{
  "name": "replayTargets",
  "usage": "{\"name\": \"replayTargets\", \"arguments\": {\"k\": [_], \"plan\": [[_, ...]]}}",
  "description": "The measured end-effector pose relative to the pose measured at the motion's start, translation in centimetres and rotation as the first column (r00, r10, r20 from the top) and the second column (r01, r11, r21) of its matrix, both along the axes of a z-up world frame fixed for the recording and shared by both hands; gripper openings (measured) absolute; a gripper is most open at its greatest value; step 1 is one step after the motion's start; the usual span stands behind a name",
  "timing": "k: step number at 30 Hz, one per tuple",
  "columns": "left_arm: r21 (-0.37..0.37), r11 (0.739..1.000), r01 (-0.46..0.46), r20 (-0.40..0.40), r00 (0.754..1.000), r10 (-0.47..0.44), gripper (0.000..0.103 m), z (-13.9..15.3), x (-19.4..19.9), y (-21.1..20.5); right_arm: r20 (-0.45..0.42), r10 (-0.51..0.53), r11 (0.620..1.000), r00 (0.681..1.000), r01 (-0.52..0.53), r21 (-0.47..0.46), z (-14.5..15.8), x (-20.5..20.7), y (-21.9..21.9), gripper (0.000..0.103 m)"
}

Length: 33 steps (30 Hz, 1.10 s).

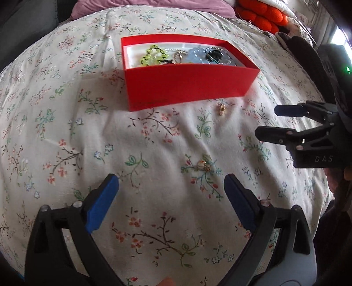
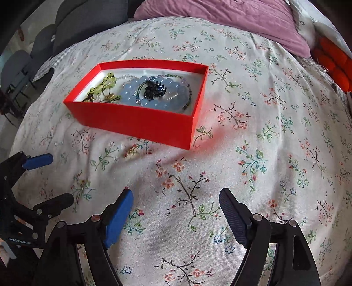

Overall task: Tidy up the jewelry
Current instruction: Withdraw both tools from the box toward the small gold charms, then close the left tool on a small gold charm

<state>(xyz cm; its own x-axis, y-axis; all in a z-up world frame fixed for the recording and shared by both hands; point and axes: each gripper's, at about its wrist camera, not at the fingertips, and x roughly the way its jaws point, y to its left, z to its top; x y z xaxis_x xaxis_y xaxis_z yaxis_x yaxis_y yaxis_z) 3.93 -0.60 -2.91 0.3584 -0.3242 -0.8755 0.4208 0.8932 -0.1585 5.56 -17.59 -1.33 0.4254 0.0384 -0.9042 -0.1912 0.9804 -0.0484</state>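
A red box (image 1: 187,85) (image 2: 136,121) sits on the floral bedsheet and holds a green bead bracelet (image 1: 154,55) (image 2: 105,84), a pale blue bead bracelet (image 2: 176,96) and a black piece (image 2: 154,90). A small gold piece (image 1: 221,109) (image 2: 131,151) lies on the sheet in front of the box. Another gold piece (image 1: 203,165) (image 2: 82,183) lies nearer, just ahead of my left gripper (image 1: 171,182), which is open and empty. My right gripper (image 2: 176,195) is open and empty over bare sheet; it also shows in the left wrist view (image 1: 267,121).
A purple pillow (image 2: 231,19) and an orange knitted item (image 1: 261,13) lie at the far end of the bed. Dark grey chairs (image 2: 72,24) stand beyond the bed's left edge.
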Motion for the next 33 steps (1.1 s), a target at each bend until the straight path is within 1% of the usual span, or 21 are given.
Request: {"name": "replayTargets", "arguments": {"k": [4, 6, 7, 8, 10, 13, 15, 17, 19, 20, 22, 23, 26, 29, 31, 33], "plan": [[0.011, 0.997, 0.074, 0.069, 0.995, -0.075, 0.096, -0.5, -1.2, -0.8, 0.018, 0.076, 0.996, 0.997, -0.075, -0.038, -1.6, -0.7, 1.4, 0.082], [0.03, 0.995, 0.091, 0.099, 0.991, -0.093, 0.096, -0.9, -1.6, -1.1, 0.057, 0.121, 0.989, 0.991, -0.116, -0.088, -2.2, -1.2, 2.1, 0.087], [0.033, 0.995, 0.094, 0.117, 0.988, -0.097, 0.096, -1.1, -1.9, -1.1, 0.071, 0.138, 0.987, 0.988, -0.131, -0.099, -2.4, -1.4, 2.3, 0.09], [0.03, 0.995, 0.096, 0.133, 0.986, -0.099, 0.096, -1.1, -2.1, -1.1, 0.078, 0.146, 0.985, 0.986, -0.137, -0.102, -2.6, -1.4, 2.4, 0.092], [0.022, 0.995, 0.099, 0.155, 0.983, -0.101, 0.096, -1.3, -2.4, -1.1, 0.087, 0.138, 0.987, 0.987, -0.129, -0.095, -3.0, -1.4, 2.2, 0.102], [0.002, 0.995, 0.097, 0.164, 0.982, -0.096, 0.096, -1.4, -2.3, -0.9, 0.115, 0.118, 0.992, 0.986, -0.112, -0.058, -3.6, -1.4, 1.4, 0.103], [-0.017, 0.995, 0.099, 0.165, 0.982, -0.095, 0.09, -1.3, -2.3, -1.0, 0.139, 0.13, 0.99, 0.982, -0.122, -0.065, -3.7, -1.5, 1.5, 0.103], [-0.027, 0.994, 0.105, 0.176, 0.98, -0.098, 0.076, -1.1, -2.3, -1.2, 0.147, 0.132, 0.99, 0.98, -0.124, -0.063, -3.6, -1.5, 1.5, 0.103], [-0.037, 0.993, 0.115, 0.175, 0.979, -0.106, 0.067, -1.0, -2.2, -1.5, 0.145, 0.134, 0.99, 0.98, -0.126, -0.064, -3.6, -1.4, 1.5, 0.103], [-0.04, 0.992, 0.117, 0.176, 0.979, -0.108, 0.065, -1.0, -2.1, -1.7, 0.143, 0.134, 0.99, 0.981, -0.125, -0.065, -3.6, -1.4, 1.6, 0.103], [-0.052, 0.991, 0.125, 0.168, 0.979, -0.115, 0.051, -0.9, -1.9, -2.1, 0.143, 0.133, 0.99, 0.981, -0.125, -0.067, -3.6, -1.3, 1.6, 0.103], [-0.059, 0.99, 0.129, 0.163, 0.98, -0.118, 0.046, -0.8, -1.8, -2.2, 0.144, 0.133, 0.99, 0.981, -0.125, -0.067, -3.6, -1.3, 1.6, 0.103], [-0.066, 0.988, 0.139, 0.155, 0.98, -0.128, 0.042, -0.8, -1.8, -2.5, 0.146, 0.134, 0.99, 0.98, -0.125, -0.067, -3.6, -1.4, 1.7, 0.103], [-0.07, 0.988, 0.141, 0.154, 0.98, -0.129, 0.035, -0.9, -1.8, -2.4, 0.15, 0.133, 0.99, 0.98, -0.124, -0.069, -3.6, -1.4, 1.7, 0.103], [-0.075, 0.987, 0.139, 0.152, 0.98, -0.126, 0.028, -0.9, -1.8, -2.3, 0.15, 0.134, 0.99, 0.98, -0.124, -0.069, -3.5, -1.4, 1.7, 0.103], [-0.075, 0.987, 0.14, 0.149, 0.981, -0.128, 0.024, -0.9, -1.8, -2.3, 0.15, 0.134, 0.99, 0.98, -0.124, -0.069, -3.6, -1.4, 1.7, 0.103]]}}
